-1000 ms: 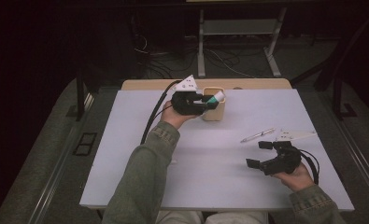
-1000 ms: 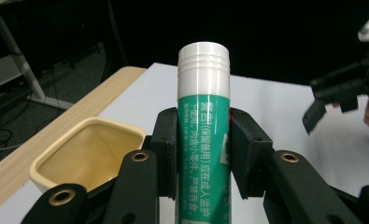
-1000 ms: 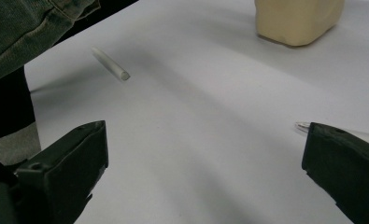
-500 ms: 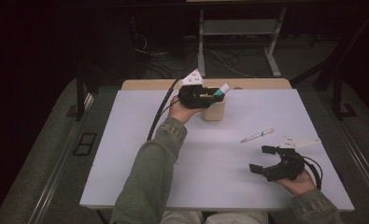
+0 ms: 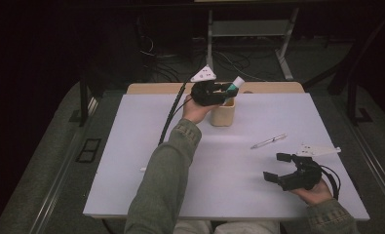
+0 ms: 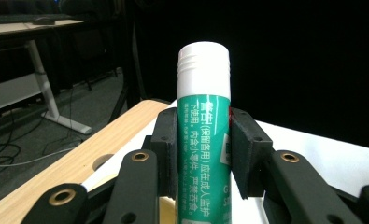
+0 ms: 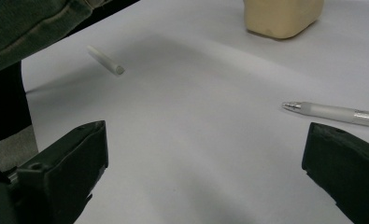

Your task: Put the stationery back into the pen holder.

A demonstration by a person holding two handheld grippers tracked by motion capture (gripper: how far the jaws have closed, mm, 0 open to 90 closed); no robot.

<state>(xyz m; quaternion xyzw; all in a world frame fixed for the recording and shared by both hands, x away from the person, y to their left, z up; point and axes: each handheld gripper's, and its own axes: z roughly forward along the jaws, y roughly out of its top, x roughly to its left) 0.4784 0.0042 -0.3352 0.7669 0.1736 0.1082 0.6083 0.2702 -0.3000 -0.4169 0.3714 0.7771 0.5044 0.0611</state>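
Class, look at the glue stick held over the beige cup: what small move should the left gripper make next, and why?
Probably lower it. The left gripper is shut on the glue stick, held just above the beige cup, so easing straight down before opening looks safest.

From my remote station: the cup [image 5: 223, 113] stands on the table [image 5: 131, 161] near its far edge. My left gripper [image 5: 227, 90] holds the glue stick [image 5: 236, 84] just above it. The pen [image 5: 268, 141] lies to the right, nearer me; my right gripper [image 5: 278, 167] sits before it. A small stick [image 7: 105, 59] lies left.
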